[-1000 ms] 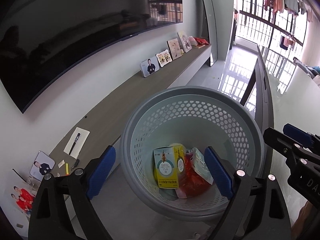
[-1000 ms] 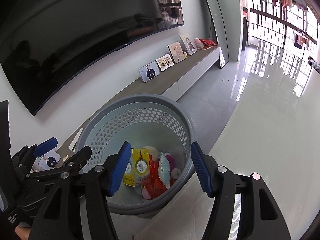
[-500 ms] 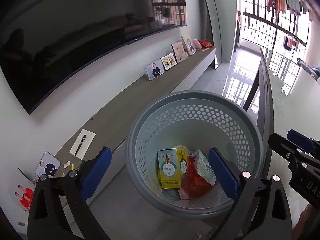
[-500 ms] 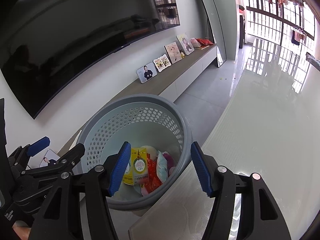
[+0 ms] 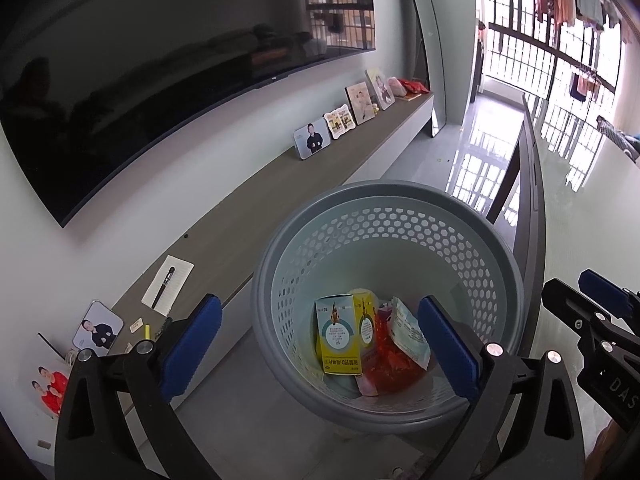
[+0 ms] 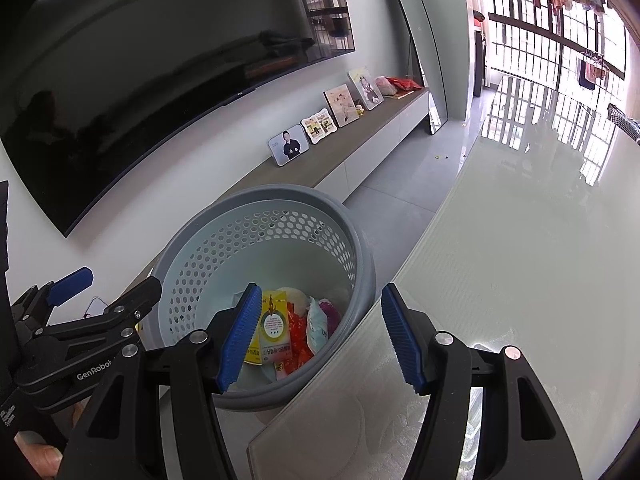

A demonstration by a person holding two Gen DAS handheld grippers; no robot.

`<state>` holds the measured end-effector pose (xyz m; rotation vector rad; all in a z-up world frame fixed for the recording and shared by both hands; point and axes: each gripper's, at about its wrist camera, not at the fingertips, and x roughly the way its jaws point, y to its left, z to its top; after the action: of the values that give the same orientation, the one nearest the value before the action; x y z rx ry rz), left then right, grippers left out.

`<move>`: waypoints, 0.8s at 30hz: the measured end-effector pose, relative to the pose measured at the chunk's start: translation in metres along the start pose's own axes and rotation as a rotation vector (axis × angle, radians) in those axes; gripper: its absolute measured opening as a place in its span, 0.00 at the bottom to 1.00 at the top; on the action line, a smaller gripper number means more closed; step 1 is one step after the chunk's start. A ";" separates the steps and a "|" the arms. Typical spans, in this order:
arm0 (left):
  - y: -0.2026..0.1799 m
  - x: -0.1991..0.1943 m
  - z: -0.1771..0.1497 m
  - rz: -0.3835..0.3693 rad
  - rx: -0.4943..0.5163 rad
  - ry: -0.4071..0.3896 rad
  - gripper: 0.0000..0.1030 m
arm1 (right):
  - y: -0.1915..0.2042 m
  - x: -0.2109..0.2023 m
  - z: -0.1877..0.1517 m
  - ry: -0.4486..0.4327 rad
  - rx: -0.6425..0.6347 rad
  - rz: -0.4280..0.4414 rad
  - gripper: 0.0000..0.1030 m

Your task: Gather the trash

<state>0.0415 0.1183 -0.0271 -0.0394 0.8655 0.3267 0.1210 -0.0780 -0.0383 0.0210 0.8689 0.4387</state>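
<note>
Hovering: left claw (image 5: 320, 350) and right claw (image 6: 316, 338) both hang above the grey perforated basket (image 5: 472, 232), pointing down into it.
Left claw: released, jaws spread wide, nothing between them.
Right claw: released, part-open, nothing held.
Basket: upright, mouth up, on the floor beside the glass tabletop (image 6: 520, 264) edge.
Trash: at the basket bottom; yellow carton (image 5: 340, 334) stands on end, long axis roughly vertical, print upside down; red wrapper (image 5: 390, 364) and pale pouch (image 5: 408, 332) lean just beside it, touching.
Background: TV shelf (image 5: 256, 184) with photo frames (image 5: 312, 143).
</note>
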 end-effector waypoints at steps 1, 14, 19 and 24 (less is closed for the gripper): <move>0.000 0.000 0.000 0.002 -0.001 0.002 0.94 | -0.001 -0.001 -0.001 0.001 0.001 -0.001 0.58; -0.001 -0.002 0.000 0.007 -0.012 0.007 0.94 | -0.004 -0.003 -0.003 0.001 0.003 -0.003 0.58; 0.003 -0.002 0.001 0.004 -0.026 0.008 0.94 | -0.003 -0.002 -0.003 0.002 0.003 -0.003 0.58; 0.003 -0.002 0.002 0.003 -0.028 0.008 0.94 | -0.004 -0.003 -0.004 0.002 0.000 -0.003 0.58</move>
<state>0.0405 0.1213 -0.0242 -0.0653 0.8690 0.3415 0.1175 -0.0834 -0.0393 0.0188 0.8708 0.4360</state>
